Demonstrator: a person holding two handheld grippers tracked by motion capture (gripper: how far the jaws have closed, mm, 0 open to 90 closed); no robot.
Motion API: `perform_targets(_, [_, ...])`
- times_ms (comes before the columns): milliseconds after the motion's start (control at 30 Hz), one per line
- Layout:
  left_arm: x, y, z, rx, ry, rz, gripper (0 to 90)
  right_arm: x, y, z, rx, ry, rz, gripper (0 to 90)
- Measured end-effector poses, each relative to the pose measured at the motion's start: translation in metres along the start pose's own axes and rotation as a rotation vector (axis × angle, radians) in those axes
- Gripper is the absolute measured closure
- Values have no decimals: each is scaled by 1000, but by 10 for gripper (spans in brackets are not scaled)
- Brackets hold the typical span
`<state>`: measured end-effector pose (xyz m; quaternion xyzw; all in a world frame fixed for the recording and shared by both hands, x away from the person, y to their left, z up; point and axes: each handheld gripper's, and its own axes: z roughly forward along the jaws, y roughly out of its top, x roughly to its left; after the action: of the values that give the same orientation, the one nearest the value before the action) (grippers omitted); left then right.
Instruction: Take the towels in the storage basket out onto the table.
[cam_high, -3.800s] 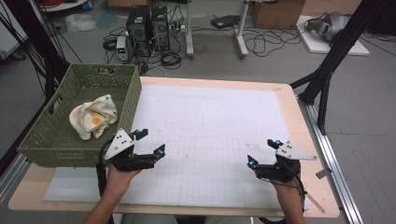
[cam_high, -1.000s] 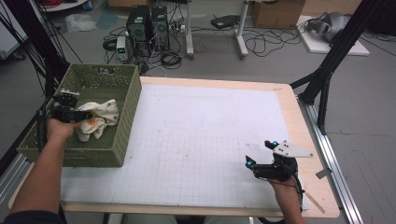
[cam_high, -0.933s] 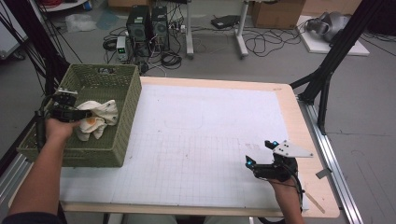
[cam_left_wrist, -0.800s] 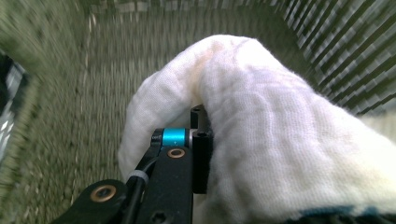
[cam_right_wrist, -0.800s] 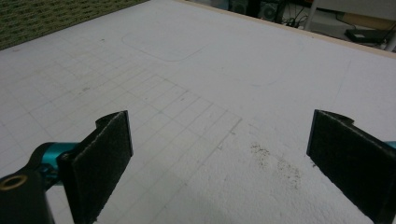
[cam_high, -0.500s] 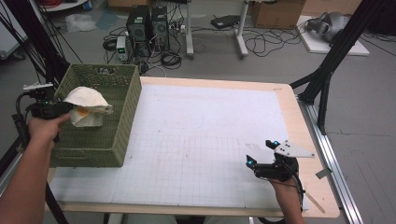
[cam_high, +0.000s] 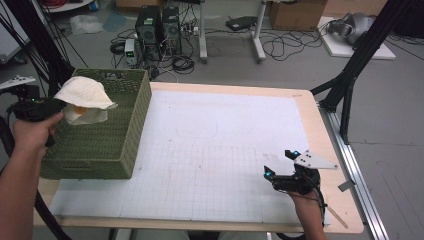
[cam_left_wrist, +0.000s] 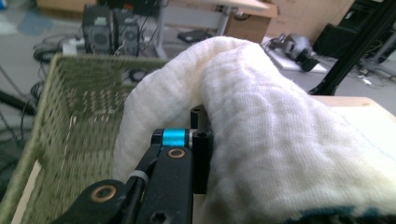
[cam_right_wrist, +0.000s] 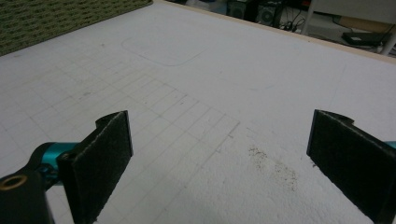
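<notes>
High view first: the left gripper (cam_high: 37, 107) is up at the left rim of the woven green basket (cam_high: 107, 137), its fingers clamped on a crumpled cream cloth with an orange patch (cam_high: 82, 99), which hangs clear above the basket's near-left corner. This reads as the lift-out step; the next move would be to carry the cloth rightwards over the rim and out above the white gridded mat (cam_high: 220, 150) on the tabletop (cam_high: 310, 107). The left forearm comes up steeply from the bottom-left, hand level with the basket's top. Left gripper view: the cloth (cam_left_wrist: 261, 135) drapes thickly over the black fingers (cam_left_wrist: 201, 158), pinched between them, basket wall (cam_left_wrist: 79, 107) behind. Right gripper view: the right gripper (cam_right_wrist: 219, 158) has its fingers (cam_right_wrist: 100, 154) wide apart, nothing between them, low over the mat (cam_right_wrist: 210, 79). In the high view it sits (cam_high: 282, 167) at the mat's near-right.
</notes>
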<state>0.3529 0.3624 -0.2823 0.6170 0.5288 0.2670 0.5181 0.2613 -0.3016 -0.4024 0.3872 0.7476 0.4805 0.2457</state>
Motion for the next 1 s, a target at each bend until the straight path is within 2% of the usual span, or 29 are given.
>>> perform_targets(133, [-16, 12, -9, -53, -37, 39, 804, 0, 0, 0, -1, 0, -5, 61])
perform_targets(267, [-26, 18, -14, -77, -59, 64, 804, 1, 1, 0, -3, 1, -2, 61])
perform_targets(333, [-36, 24, -18, -103, -86, 79, 805, 1, 1, 0, -3, 1, -2, 61])
perform_targets(400, [-40, 26, -19, -107, -98, 88, 805, 1, 1, 0, -2, 0, -5, 61])
perform_targets(467, [-51, 31, -22, -123, -128, 111, 805, 1, 1, 0, -2, 0, -5, 60])
perform_targets(500, [-51, 31, -22, -123, -128, 111, 805, 1, 1, 0, -1, 1, -5, 61])
perform_targets(533, [-59, 34, -24, -135, -152, 123, 805, 1, 1, 0, -1, 1, -5, 61])
perform_targets(567, [-59, 34, -24, -135, -152, 123, 805, 1, 1, 0, 0, 0, -3, 61])
perform_targets(633, [-72, 39, -26, -147, -188, 148, 804, 1, 1, 0, -1, 0, -5, 60])
perform_targets(667, [-72, 39, -26, -147, -188, 148, 805, 1, 1, 0, -3, 2, -4, 61])
perform_targets(1000, [-114, 43, -19, -146, -321, 194, 804, 1, 1, 0, -3, 4, -6, 61])
